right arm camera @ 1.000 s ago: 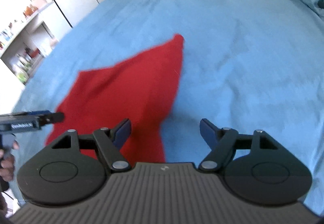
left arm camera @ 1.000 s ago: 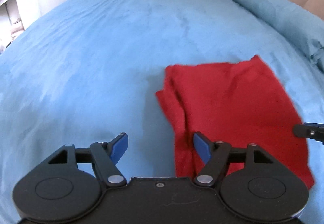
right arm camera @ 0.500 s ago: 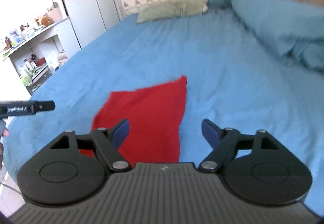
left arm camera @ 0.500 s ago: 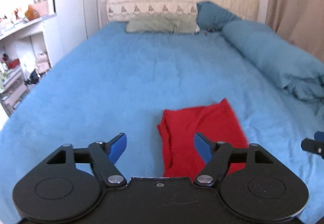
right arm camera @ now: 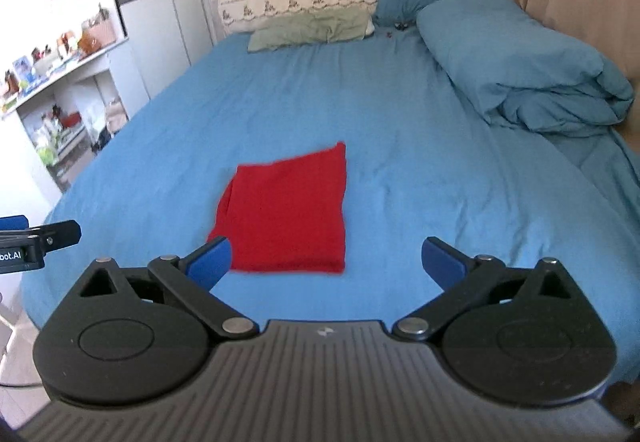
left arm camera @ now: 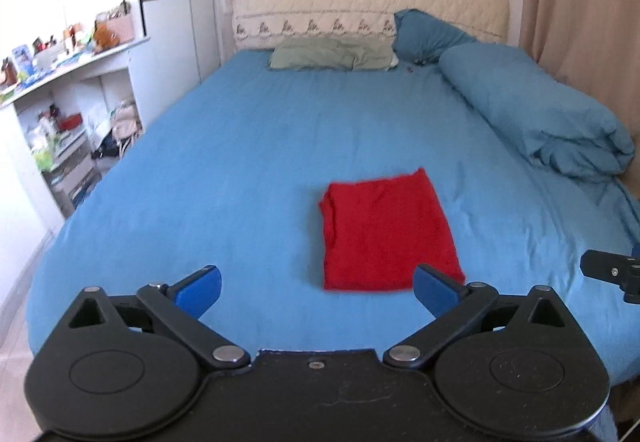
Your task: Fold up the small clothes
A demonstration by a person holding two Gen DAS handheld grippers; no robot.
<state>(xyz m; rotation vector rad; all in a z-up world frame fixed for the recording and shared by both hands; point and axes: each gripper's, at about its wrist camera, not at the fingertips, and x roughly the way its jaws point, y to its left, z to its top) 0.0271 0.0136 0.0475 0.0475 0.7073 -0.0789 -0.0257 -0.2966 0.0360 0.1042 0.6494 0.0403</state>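
Note:
A red garment (left arm camera: 386,232), folded into a flat rectangle, lies on the blue bed sheet (left arm camera: 248,162) near the bed's front edge. It also shows in the right wrist view (right arm camera: 290,210). My left gripper (left arm camera: 318,288) is open and empty, held back above the front edge, apart from the garment. My right gripper (right arm camera: 326,260) is open and empty, also held back from it. Each gripper shows at the side of the other's view: the right one (left arm camera: 612,272) and the left one (right arm camera: 36,242).
A rolled blue duvet (left arm camera: 532,110) lies along the bed's right side. Green and blue pillows (left arm camera: 332,58) sit by the headboard. White shelves with clutter (left arm camera: 60,114) stand left of the bed. A curtain (left arm camera: 580,2) hangs at right.
Both grippers have pulled back and up from the red garment, which now lies farther off and smaller in view. Both stayed open.

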